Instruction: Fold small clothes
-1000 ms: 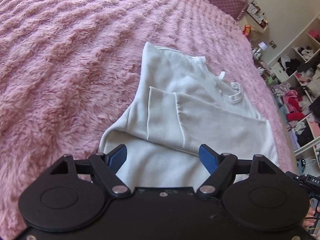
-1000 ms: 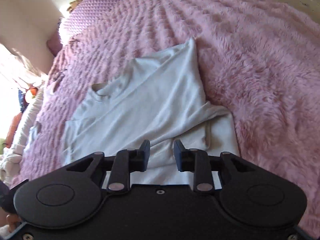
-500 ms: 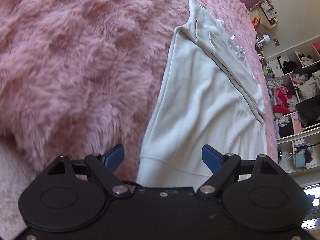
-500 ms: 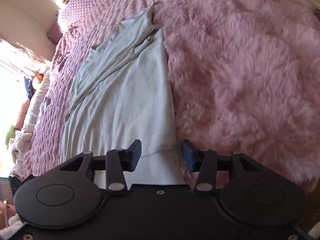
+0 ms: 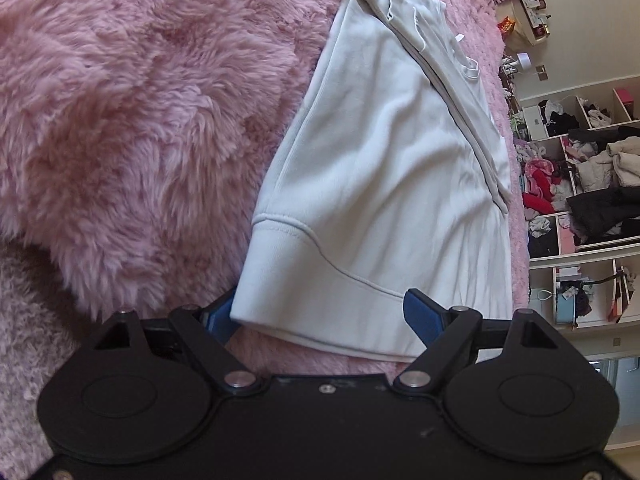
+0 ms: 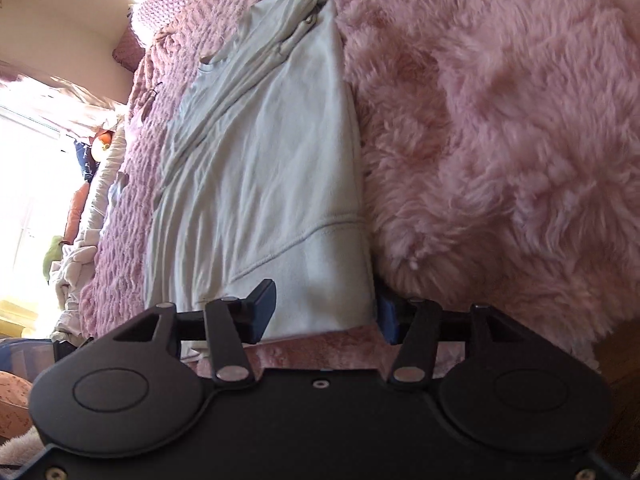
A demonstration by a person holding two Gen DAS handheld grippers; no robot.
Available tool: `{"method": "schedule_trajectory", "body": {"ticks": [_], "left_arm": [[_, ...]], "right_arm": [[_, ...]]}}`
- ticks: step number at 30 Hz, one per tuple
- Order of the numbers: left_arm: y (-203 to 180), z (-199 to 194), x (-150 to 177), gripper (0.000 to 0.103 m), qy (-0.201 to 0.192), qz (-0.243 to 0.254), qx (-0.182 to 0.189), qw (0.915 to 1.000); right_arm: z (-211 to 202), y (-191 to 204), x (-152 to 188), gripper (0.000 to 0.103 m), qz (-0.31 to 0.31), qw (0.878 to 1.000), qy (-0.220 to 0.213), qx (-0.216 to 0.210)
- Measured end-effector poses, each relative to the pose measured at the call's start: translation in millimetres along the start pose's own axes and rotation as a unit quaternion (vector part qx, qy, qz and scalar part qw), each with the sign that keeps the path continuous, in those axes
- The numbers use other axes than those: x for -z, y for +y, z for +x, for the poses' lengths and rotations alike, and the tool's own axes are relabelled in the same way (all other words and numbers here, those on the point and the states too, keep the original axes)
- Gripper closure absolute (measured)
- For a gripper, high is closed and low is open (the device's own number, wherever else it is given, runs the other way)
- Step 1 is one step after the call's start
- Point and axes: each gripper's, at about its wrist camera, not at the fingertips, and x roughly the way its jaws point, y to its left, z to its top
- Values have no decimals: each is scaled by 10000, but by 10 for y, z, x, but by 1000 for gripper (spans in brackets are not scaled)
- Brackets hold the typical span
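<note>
On the fluffy pink bedspread lies the pale sweatshirt, stretched lengthwise away from both cameras, its ribbed hem nearest and its neckband at the far end. Both sleeves look already turned in over the body: folded strips run along the chest in the left view and bunch near the shoulder in the right view. That leaves, as I judge it, the cross folds, bringing the hem up toward the collar, and none of that is done yet.

The left claw stands wide open at one hem corner, its blue pads either side of the ribbing without pressing it. The right claw sits at the other corner; its jaws have just been opening, the hem edge lies between them, and neither pad squeezes the cloth. Nothing is gripped, so the next fold probably starts with both claws closing on these corners.

Beyond the bed, cluttered shelves fill the left view's edge.
</note>
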Motion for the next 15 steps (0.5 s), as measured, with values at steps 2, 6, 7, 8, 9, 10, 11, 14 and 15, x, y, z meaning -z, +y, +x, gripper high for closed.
{"method": "schedule_trajectory", "body": {"ticks": [2, 6, 7, 8, 9, 10, 11, 14, 15], "left_arm": [[8, -10, -44, 22, -74, -79, -7, 9999], [33, -54, -85, 48, -242, -175, 47, 9995], [47, -52, -87, 53, -255, -195, 46, 9995], [55, -36, -90, 64, -249, -219, 32, 9994], [62, -9, -97, 74, -197, -253, 11, 9995], [72, 24, -100, 80, -152, -307, -2, 9994], [91, 48, -102, 93, -112, -388, -32, 9992], [83, 8, -109, 102, -237, -464, 44, 9986], [42, -41, -115, 102, -273, -352, 59, 9990]], "right_arm": [[7, -28, 32, 51, 23, 10000, 10, 9], [-45, 12, 41, 51, 56, 9997, -154, -202], [-47, 27, 29, 51, 60, 9995, -183, -258], [-40, 43, 14, 52, 61, 9994, -197, -282], [-27, 51, -2, 62, 57, 9994, -209, -282], [-3, 64, -18, 71, 39, 9995, -182, -260], [19, 77, -32, 84, 28, 9997, -161, -176], [1, 150, -49, 94, -3, 9997, -168, -149], [-58, 204, -50, 95, -75, 9996, -243, -131]]}}
